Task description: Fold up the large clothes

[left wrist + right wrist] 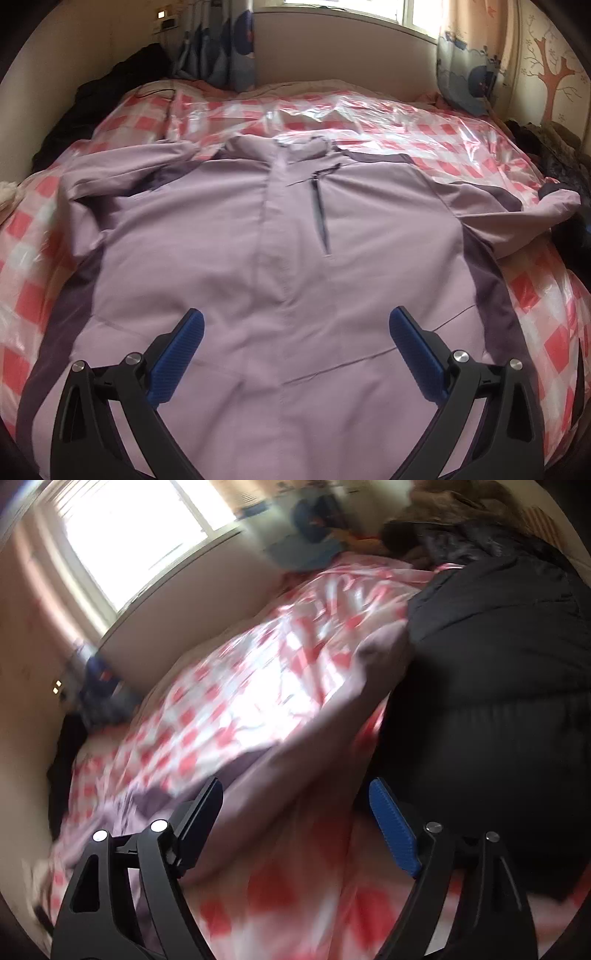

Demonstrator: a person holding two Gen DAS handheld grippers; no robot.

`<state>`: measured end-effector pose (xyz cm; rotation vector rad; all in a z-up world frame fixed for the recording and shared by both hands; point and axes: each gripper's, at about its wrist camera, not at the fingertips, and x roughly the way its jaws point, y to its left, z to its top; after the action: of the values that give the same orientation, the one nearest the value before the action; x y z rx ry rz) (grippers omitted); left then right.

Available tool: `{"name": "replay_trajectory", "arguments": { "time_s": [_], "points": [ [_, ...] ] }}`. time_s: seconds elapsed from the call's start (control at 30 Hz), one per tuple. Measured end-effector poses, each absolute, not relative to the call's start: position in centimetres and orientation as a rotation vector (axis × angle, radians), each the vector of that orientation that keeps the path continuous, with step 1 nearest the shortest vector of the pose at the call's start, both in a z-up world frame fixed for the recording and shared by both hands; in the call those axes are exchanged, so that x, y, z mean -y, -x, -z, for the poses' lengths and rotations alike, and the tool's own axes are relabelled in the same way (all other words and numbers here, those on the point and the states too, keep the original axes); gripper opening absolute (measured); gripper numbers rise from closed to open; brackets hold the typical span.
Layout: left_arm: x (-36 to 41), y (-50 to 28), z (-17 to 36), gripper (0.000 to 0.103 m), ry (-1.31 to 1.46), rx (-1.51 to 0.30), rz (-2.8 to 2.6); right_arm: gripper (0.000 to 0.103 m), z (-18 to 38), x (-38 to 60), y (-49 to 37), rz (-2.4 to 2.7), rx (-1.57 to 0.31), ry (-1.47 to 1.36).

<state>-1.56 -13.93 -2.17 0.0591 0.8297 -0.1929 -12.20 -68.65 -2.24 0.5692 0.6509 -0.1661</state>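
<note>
Lilac fabric with darker purple side panels, a big zip-front jacket (pixel 280 229), spread face up over the middle of a bed under a shiny pink-and-white checked plastic sheet (pixel 369 122). Collar toward the far headboard, hem nearest the left wrist camera, both sleeves flung out sideways. Right-hand sleeve (pixel 524 210) reaching the bed's edge next to a dark heap of clothes (pixel 554 155); left-hand sleeve (pixel 122 173) rumpled and bunched near the shoulder. Slanted chest pocket zip (pixel 320 210) just beside the front placket.

Left gripper (pixel 295 325) hovering over the lower front of the jacket, jaws spread wide, blue ribbed pads (pixel 413 358) holding nothing.

Right wrist view pretty blurry and tilted. Right gripper (pixel 295 801) gaping wide too, nothing pinched between the fingers, with a lilac sleeve (pixel 332 731) running up past them across the checked sheet (pixel 229 701). Can't tell whether the fingers are touching the cloth. Black puffy quilted coat (pixel 498 664) piled just beside that sleeve at the bed's edge.

Further out: beige padded headboard (pixel 332 48), bright window (pixel 136 535) above it, cartoon-print curtains (pixel 465 55) on either side, pink tree wall decal (pixel 550 74) off in the corner.
</note>
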Motion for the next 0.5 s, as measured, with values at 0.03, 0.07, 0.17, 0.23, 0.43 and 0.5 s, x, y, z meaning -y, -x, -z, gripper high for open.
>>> {"name": "replay_trajectory", "arguments": {
  "time_s": [0.03, 0.07, 0.17, 0.23, 0.43, 0.5],
  "points": [
    [12.0, 2.6, 1.7, 0.096, -0.04, -0.833, 0.162, 0.089, 3.3, 65.3, 14.5, 0.065, -0.697, -0.546],
    [10.0, 3.8, 1.3, 0.096, -0.01, -0.838, 0.144, 0.089, 5.4, 61.9, 15.4, -0.046, -0.752, -0.535],
    [5.1, 7.2, 0.2, 0.096, 0.052, -0.859, 0.085, 0.089, 7.7, 51.5, 20.8, -0.417, -0.992, -0.567],
    [2.5, 9.4, -0.4, 0.096, 0.081, -0.865, 0.058, 0.089, 8.4, 45.8, 23.2, -0.53, -1.102, -0.469],
    [-1.9, 15.0, -2.5, 0.096, 0.184, -0.832, 0.016, 0.087, 11.6, 37.8, 25.4, -0.596, -1.429, -0.535],
    [-2.3, 16.4, -2.9, 0.096, 0.222, -0.83, 0.02, 0.056, 11.9, 36.2, 25.0, -0.64, -1.411, -0.523]
  ]
}}
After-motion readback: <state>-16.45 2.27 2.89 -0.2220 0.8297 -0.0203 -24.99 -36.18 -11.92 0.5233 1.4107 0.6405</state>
